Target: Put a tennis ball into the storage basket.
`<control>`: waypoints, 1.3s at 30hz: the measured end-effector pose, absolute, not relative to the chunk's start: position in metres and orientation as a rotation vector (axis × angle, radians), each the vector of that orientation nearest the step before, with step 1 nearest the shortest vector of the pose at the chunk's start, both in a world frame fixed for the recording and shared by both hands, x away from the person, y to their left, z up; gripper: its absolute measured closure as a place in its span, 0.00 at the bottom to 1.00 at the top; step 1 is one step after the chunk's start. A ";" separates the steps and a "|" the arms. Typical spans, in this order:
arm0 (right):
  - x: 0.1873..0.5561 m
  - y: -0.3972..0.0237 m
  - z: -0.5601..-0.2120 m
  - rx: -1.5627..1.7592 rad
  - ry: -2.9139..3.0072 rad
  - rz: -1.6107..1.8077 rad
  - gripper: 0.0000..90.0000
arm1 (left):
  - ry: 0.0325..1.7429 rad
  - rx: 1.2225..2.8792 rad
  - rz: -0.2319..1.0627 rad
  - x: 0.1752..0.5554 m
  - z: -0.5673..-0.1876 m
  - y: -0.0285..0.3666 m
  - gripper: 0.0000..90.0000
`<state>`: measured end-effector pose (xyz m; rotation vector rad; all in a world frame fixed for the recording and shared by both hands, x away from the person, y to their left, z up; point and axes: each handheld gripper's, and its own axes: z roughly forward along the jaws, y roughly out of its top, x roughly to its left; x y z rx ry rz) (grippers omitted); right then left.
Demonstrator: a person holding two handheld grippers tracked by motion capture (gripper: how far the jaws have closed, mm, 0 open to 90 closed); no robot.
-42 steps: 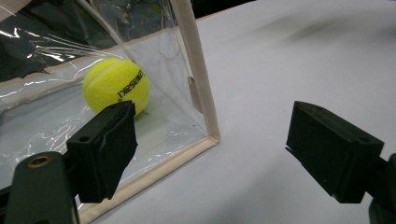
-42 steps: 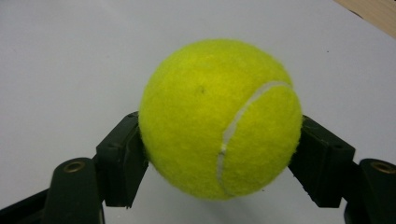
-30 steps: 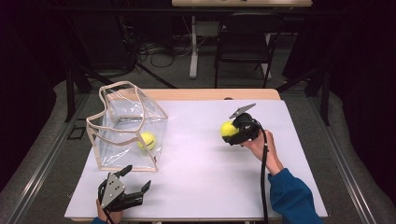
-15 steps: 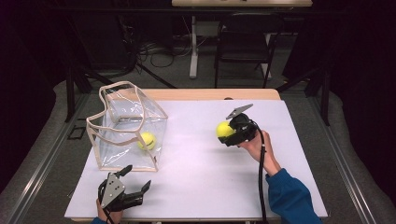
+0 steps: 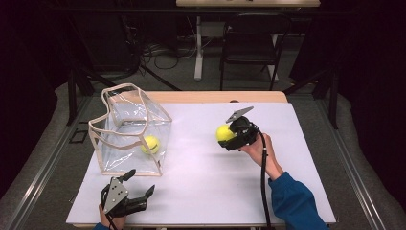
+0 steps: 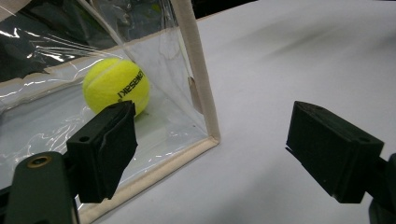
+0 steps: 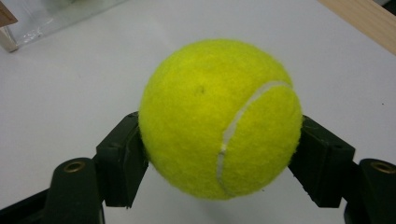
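A yellow tennis ball [image 5: 223, 132] [image 7: 219, 119] is clamped between the jaws of my right gripper [image 5: 230, 137] [image 7: 219, 158], held above the white table right of centre. A second tennis ball [image 5: 150, 144] [image 6: 116, 85] lies inside a clear plastic bag [image 5: 129, 129] [image 6: 196, 70] with beige trim, standing at the table's left. My left gripper [image 5: 139, 184] [image 6: 224, 154] rests near the front left edge, just in front of the bag's corner, open with nothing between its jaws.
The white table top [image 5: 201, 177] has a wooden strip [image 5: 210, 97] along its far edge. A black chair [image 5: 249, 48] and a table leg [image 5: 197, 48] stand on the floor beyond. Dark curtains surround the area.
My right gripper has carried its ball a little to the left, toward the bag. The left gripper and the bag have stayed put.
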<state>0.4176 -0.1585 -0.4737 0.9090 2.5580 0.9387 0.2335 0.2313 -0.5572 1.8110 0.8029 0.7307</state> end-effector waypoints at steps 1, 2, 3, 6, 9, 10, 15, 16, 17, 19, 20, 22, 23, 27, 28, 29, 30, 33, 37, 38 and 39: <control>0.417 -0.157 -0.473 0.905 2.559 0.938 0.29 | 0.806 1.807 0.729 0.233 -0.557 0.231 0.18; 0.417 -0.156 -0.473 0.896 2.559 0.940 0.30 | 0.804 1.809 0.730 0.233 -0.557 0.231 0.18; 0.417 -0.154 -0.472 0.891 2.561 0.945 0.30 | 0.801 1.811 0.730 0.234 -0.557 0.231 0.18; 0.417 -0.151 -0.471 0.882 2.560 0.950 0.30 | 0.803 1.813 0.727 0.234 -0.558 0.230 0.18; 0.417 -0.147 -0.469 0.870 2.561 0.956 0.30 | 0.806 1.803 0.733 0.233 -0.557 0.231 0.18; 0.417 -0.145 -0.468 0.865 2.564 0.956 0.29 | 0.806 1.804 0.734 0.233 -0.557 0.231 0.18; 0.415 -0.137 -0.466 0.824 2.569 0.960 0.29 | 0.801 1.813 0.733 0.234 -0.557 0.231 0.18; 0.415 -0.137 -0.466 0.824 2.569 0.960 0.29 | 0.801 1.813 0.733 0.234 -0.557 0.231 0.18; 0.415 -0.134 -0.465 0.817 2.570 0.962 0.30 | 0.800 1.812 0.732 0.234 -0.557 0.231 0.18; 0.415 -0.132 -0.465 0.812 2.572 0.966 0.30 | 0.800 1.810 0.733 0.233 -0.557 0.231 0.18; 0.415 -0.130 -0.465 0.805 2.573 0.968 0.29 | 0.801 1.810 0.731 0.233 -0.557 0.230 0.18; 0.415 -0.128 -0.465 0.802 2.572 0.981 0.29 | 0.799 1.811 0.733 0.233 -0.557 0.231 0.18; 0.415 -0.127 -0.464 0.798 2.575 0.983 0.30 | 0.799 1.811 0.733 0.233 -0.557 0.231 0.18; 0.415 -0.122 -0.463 0.784 2.574 1.003 0.30 | 0.799 1.809 0.729 0.234 -0.558 0.231 0.18; 0.415 -0.121 -0.462 0.781 2.572 1.007 0.30 | 0.799 1.811 0.730 0.234 -0.557 0.231 0.18; 0.415 -0.120 -0.462 0.777 2.573 1.009 0.30 | 0.799 1.810 0.730 0.233 -0.557 0.231 0.18; 0.415 -0.119 -0.461 0.773 2.573 1.011 0.30 | 0.799 1.810 0.730 0.233 -0.557 0.231 0.18; 0.415 -0.115 -0.460 0.768 2.570 1.028 0.30 | 0.797 1.812 0.730 0.233 -0.557 0.231 0.18; 0.413 -0.112 -0.457 0.746 2.565 1.038 0.30 | 0.799 1.812 0.727 0.234 -0.558 0.231 0.18; 0.413 -0.111 -0.457 0.743 2.563 1.044 0.30 | 0.799 1.815 0.726 0.234 -0.558 0.230 0.18; 0.413 -0.111 -0.456 0.745 2.562 1.048 0.30 | 0.797 1.813 0.727 0.234 -0.558 0.230 0.18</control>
